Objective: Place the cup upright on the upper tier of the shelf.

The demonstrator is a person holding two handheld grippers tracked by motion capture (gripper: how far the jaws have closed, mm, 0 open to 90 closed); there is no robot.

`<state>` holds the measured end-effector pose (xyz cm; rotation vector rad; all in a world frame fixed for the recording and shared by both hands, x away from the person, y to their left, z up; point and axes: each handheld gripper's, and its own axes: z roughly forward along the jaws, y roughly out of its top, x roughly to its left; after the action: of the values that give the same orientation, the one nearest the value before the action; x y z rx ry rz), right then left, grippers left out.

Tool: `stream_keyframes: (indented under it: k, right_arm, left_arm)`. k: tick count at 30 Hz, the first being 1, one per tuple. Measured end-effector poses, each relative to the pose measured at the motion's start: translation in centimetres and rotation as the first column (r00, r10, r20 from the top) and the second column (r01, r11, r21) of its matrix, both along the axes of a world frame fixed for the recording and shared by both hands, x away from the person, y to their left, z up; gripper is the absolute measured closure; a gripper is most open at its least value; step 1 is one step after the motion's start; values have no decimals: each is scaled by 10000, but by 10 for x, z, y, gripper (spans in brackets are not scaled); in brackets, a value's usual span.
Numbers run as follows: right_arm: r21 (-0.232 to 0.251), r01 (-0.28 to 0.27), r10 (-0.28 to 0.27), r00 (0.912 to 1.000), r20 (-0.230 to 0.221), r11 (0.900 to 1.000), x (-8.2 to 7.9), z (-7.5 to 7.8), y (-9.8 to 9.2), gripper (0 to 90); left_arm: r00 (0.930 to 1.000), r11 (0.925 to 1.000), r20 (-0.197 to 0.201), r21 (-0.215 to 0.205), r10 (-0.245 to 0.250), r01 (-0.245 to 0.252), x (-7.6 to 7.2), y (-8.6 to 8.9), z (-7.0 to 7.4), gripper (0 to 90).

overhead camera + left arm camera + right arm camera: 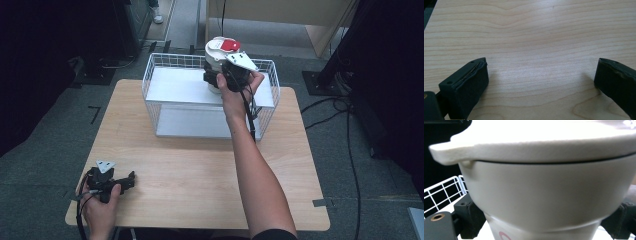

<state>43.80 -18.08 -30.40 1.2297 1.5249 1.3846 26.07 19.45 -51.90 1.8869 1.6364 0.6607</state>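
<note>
the right gripper is clamped on the white lidded cup over the wire basket (keep it upright, lower gently); the left gripper rests on the table, jaws apart.

No word, brand or number can be read anywhere in these views. The white lidded container bears a red patch on its lid in the high view, and in the right gripper view a piece of a red curved mark shows low on its wall, cut off at the bottom edge and too partial to make out as a letter or sign. The wooden table carries only its grain.
</note>
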Motion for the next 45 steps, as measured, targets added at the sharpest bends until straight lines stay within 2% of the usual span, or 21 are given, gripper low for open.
stream_keyframes:
  k: [14,15,17,19,22,28,38,45]
  right_arm:
    - [-2,-95,95,9999,46,10000,-1,-4,-3,93]
    - [47,-107,107,9999,59,9999,-1,-4,-3,85]
    - [254,-195,192,9998,85,9995,-3,-3,-5,13]
    - [495,-384,384,9993,12,9980,-3,0,-7,7]
    - [398,-372,374,9993,-32,9985,-5,0,-8,5]
    - [275,-413,414,9991,-37,9988,-11,1,-14,0]
    - [409,-526,529,9986,-76,9978,-23,-10,-25,0]
    - [422,-526,527,9986,-4,9977,-38,-15,-38,0]
  left_arm:
    - [10000,10000,-1,-11,4,-4,0,0,0,0]
    - [10000,10000,-3,-11,3,-3,0,0,0,0]
    - [10000,10000,3,5,1,-1,0,0,0,0]
    - [10000,10000,1,5,3,-3,0,0,0,0]
    - [10000,10000,1,4,2,-2,0,0,0,0]
    - [10000,10000,6,21,-7,7,0,0,0,0]
    - [10000,10000,-17,5,-8,8,0,0,0,0]
    - [10000,10000,-18,9,-12,12,0,0,0,0]
